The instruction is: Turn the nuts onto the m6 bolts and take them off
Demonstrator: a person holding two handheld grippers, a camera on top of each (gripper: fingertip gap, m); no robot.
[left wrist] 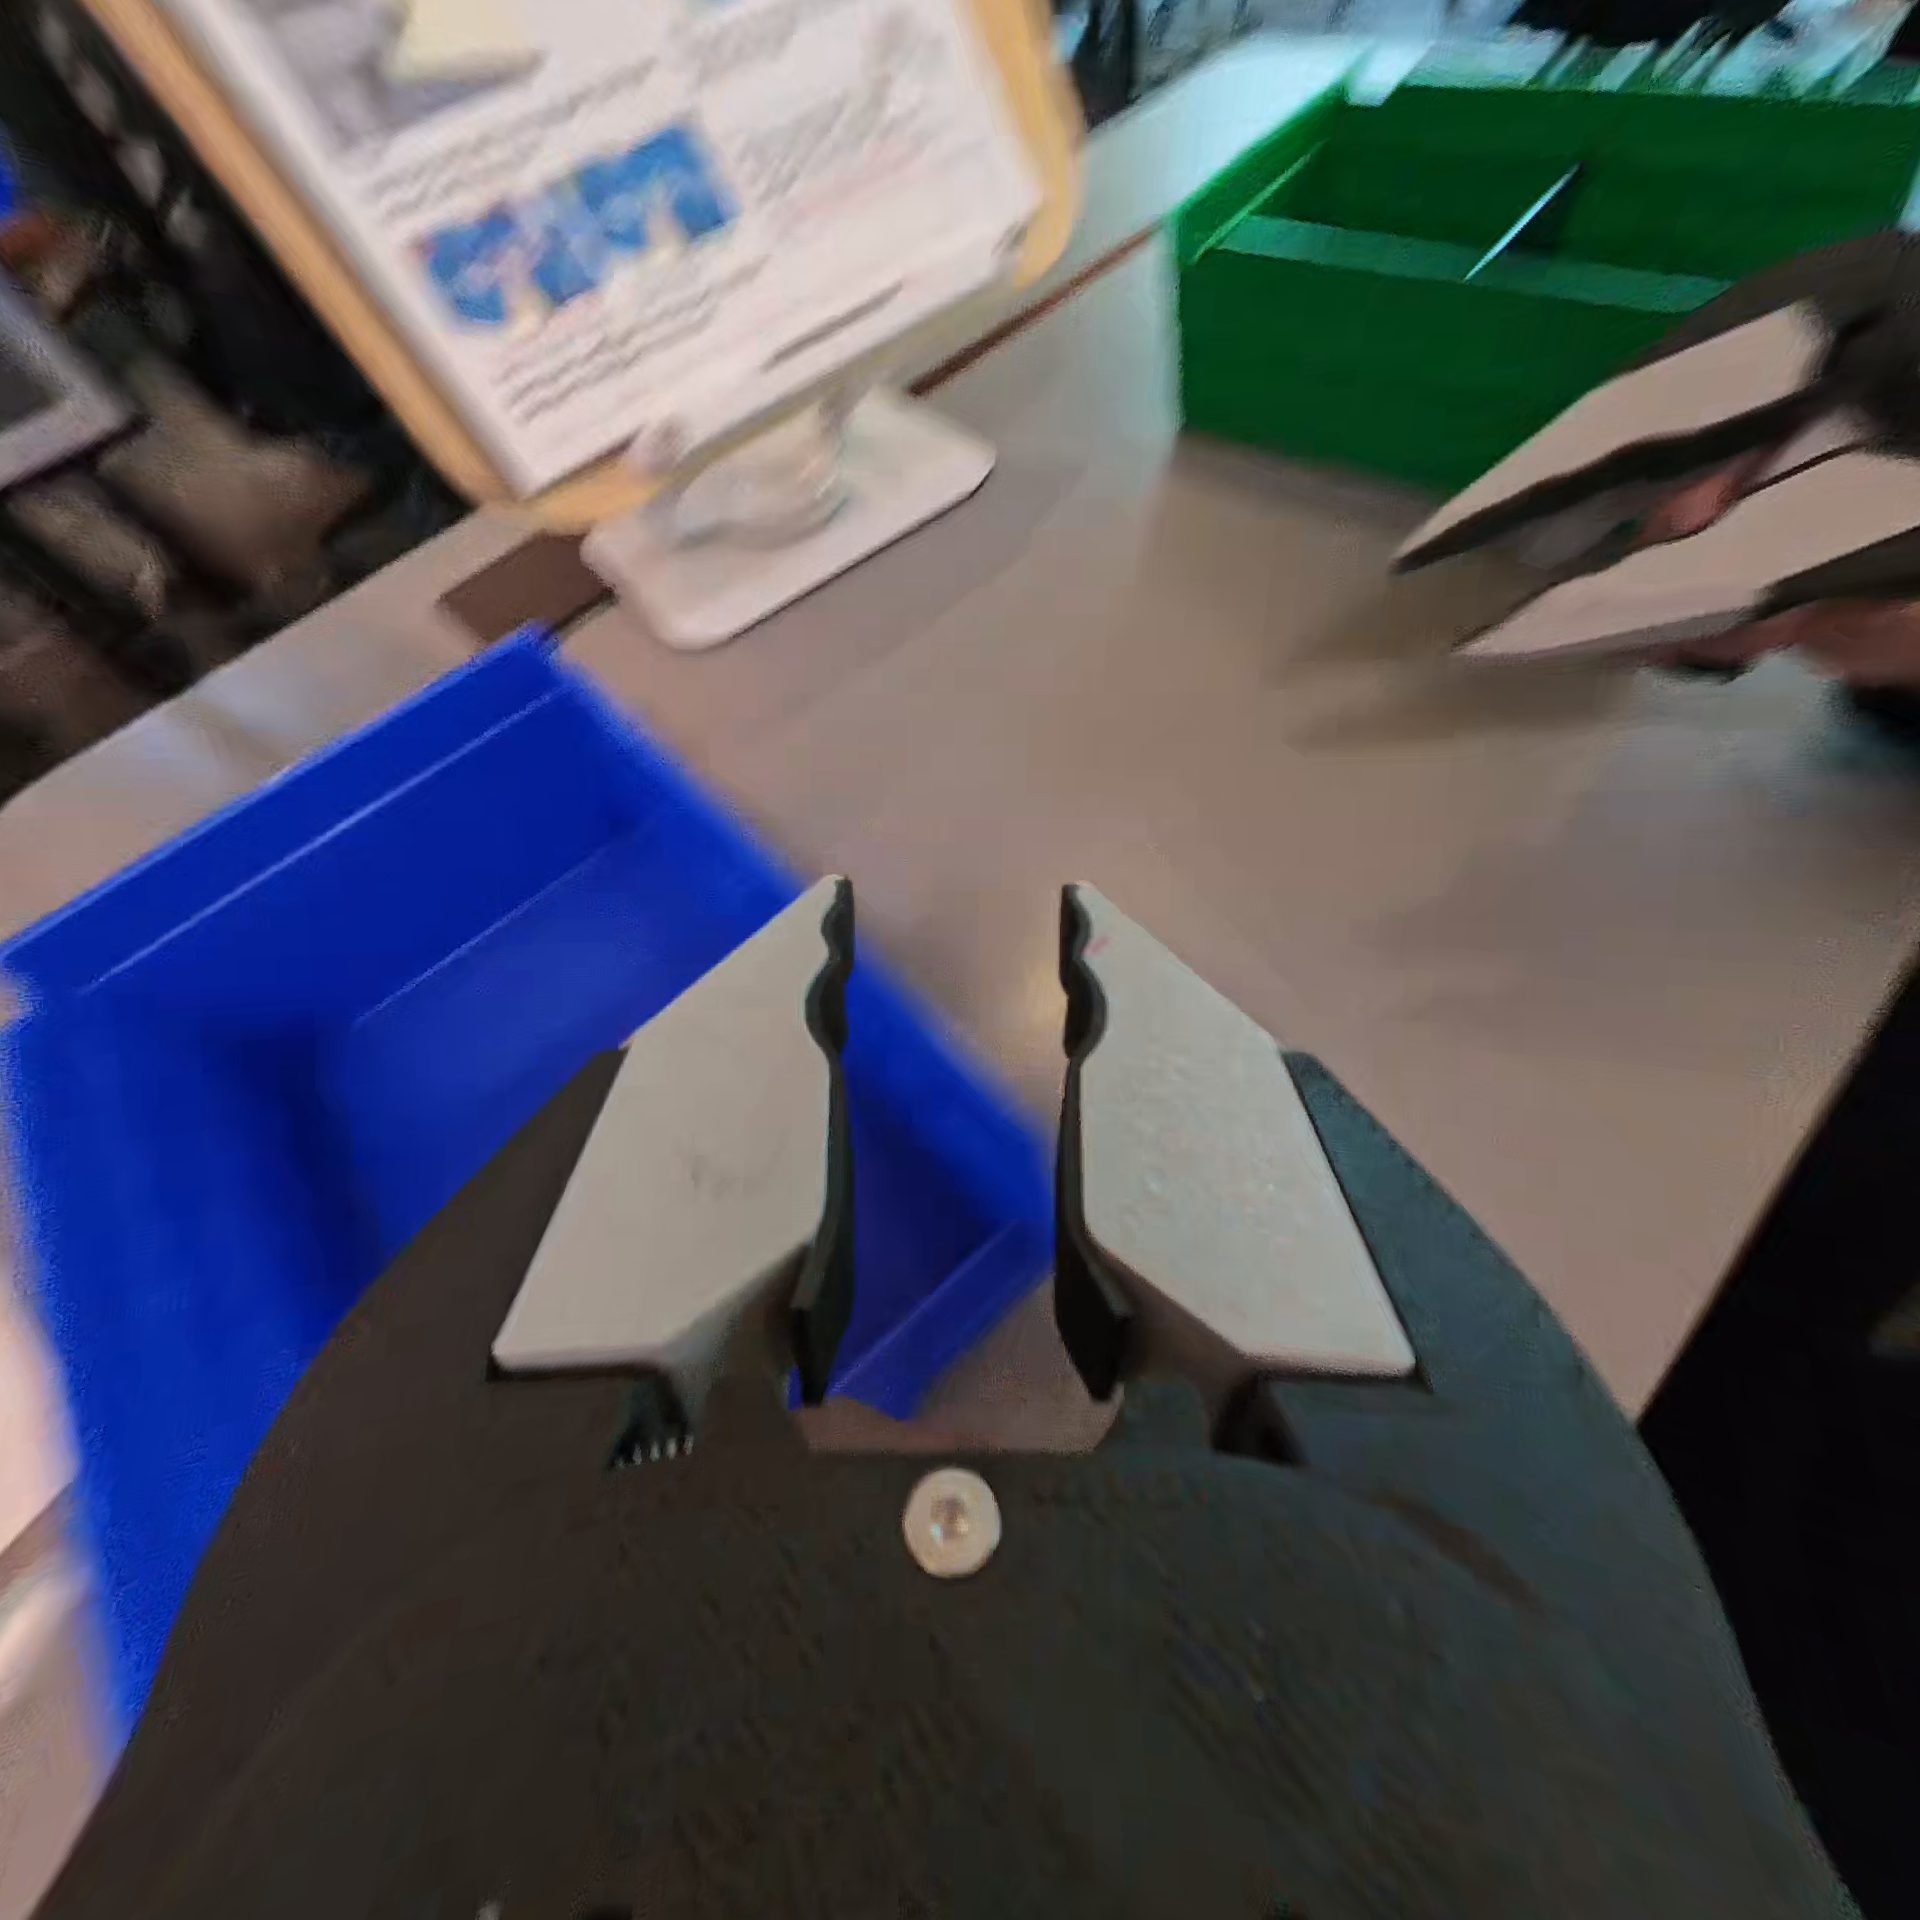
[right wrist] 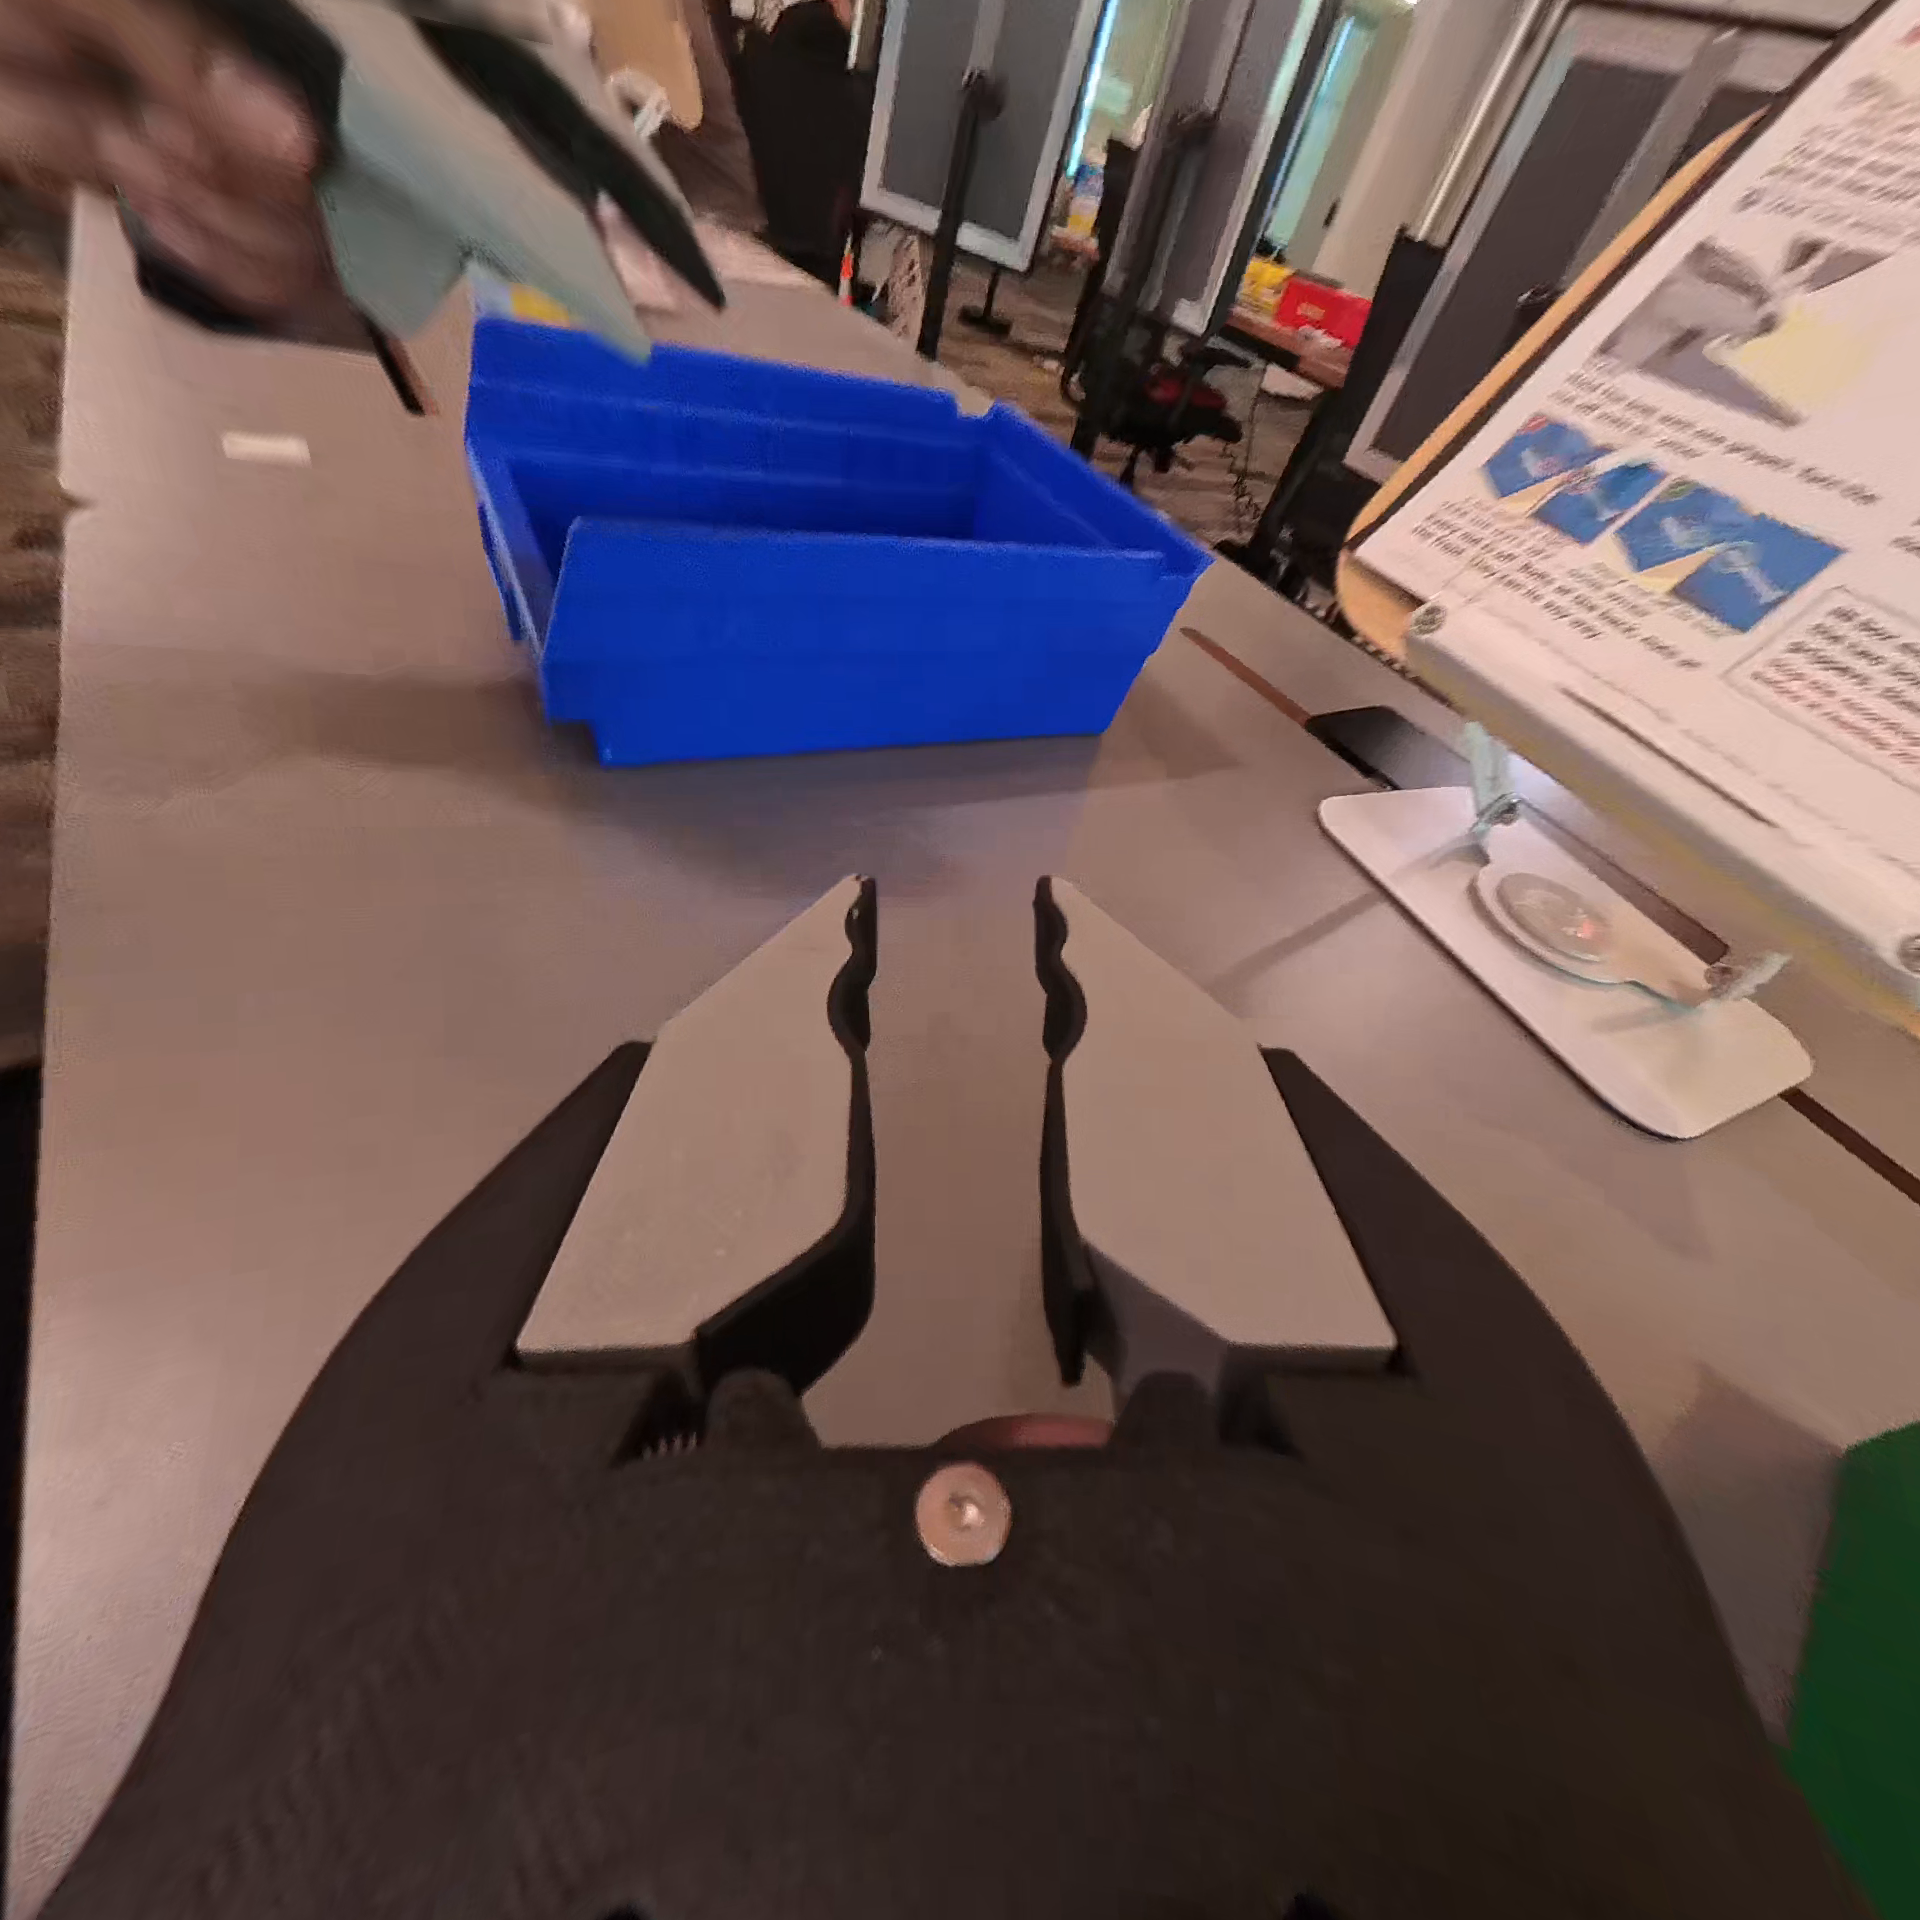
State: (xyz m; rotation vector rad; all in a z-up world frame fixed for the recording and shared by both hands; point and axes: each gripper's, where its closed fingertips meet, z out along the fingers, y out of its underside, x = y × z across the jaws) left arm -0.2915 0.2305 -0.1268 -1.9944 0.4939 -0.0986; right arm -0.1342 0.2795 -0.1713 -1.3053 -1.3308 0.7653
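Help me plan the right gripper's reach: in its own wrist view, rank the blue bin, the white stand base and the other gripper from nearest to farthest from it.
1. White stand base: on the table, right of the right gripper.
2. Blue bin: ahead, slightly left.
3. Left gripper: upper left, above the bin's far edge.

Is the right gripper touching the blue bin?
Apart. The right wrist view shows bare grey table between the open right gripper and the blue bin.
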